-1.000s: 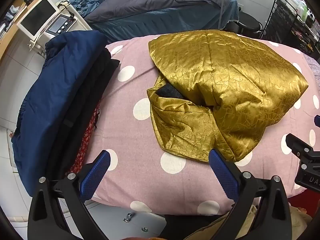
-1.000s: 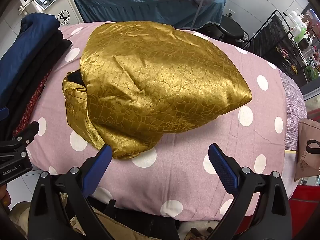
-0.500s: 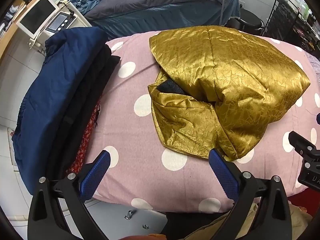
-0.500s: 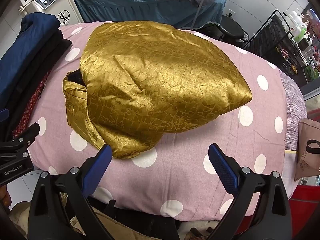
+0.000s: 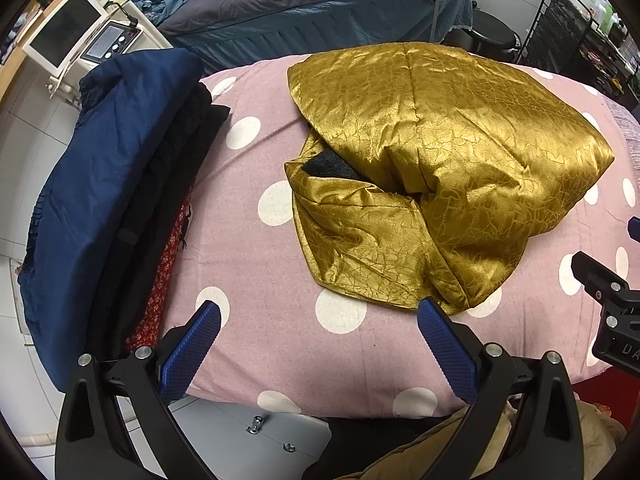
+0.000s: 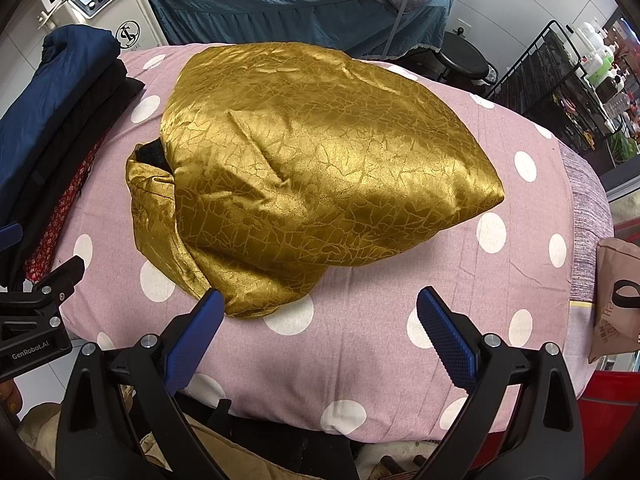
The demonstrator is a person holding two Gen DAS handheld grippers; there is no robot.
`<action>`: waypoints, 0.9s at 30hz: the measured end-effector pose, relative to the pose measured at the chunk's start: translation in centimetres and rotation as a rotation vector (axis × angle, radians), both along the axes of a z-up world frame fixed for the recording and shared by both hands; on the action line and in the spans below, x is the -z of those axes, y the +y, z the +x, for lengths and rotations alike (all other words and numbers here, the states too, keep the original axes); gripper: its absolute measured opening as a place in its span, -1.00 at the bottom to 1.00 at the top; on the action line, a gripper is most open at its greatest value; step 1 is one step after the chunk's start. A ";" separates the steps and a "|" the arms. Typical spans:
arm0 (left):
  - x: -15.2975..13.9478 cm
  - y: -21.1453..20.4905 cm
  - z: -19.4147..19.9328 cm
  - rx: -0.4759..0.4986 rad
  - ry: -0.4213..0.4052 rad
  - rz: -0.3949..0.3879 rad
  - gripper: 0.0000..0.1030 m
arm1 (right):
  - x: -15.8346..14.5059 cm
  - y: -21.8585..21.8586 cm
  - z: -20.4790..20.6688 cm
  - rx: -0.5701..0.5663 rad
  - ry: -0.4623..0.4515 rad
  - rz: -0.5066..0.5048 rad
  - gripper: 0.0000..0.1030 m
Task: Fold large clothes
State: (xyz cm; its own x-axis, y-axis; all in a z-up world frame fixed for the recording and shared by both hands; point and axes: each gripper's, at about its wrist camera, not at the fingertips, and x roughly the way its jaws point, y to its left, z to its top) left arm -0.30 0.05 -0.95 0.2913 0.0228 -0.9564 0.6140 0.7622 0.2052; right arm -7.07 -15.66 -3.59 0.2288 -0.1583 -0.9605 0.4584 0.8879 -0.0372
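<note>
the gold garment [image 5: 440, 168] is lying bunched in a folded heap on the pink polka-dot desk [image 5: 256, 264], a dark lining peeking out at its left. the left claw [image 5: 318, 320] and right claw [image 6: 318, 312] are both hovering wide open at the near edge, gripping nothing. folded dark clothes [image 5: 116, 184] are sitting stacked to the left.

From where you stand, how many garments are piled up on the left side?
3 at least: a navy garment on top, a black garment under it, and a red floral garment at the bottom of the pile. More may be hidden underneath.
</note>
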 end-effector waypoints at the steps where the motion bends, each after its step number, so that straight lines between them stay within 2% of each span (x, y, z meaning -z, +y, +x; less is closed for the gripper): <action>1: 0.0 0.0 0.0 0.001 0.002 -0.001 0.88 | 0.0 0.0 0.0 -0.001 0.000 0.000 0.85; 12: 0.2 -0.1 0.2 0.006 0.031 -0.009 0.87 | 0.1 0.0 0.1 0.000 0.004 0.003 0.85; 27: 0.1 -0.2 -0.1 0.016 0.026 -0.005 0.87 | 0.2 0.1 0.0 -0.002 0.004 0.003 0.85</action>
State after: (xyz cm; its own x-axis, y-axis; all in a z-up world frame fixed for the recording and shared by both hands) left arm -0.39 -0.17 -1.07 0.2668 0.0134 -0.9637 0.6312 0.7532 0.1852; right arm -7.07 -15.60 -3.83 0.2253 -0.1552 -0.9618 0.4566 0.8889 -0.0365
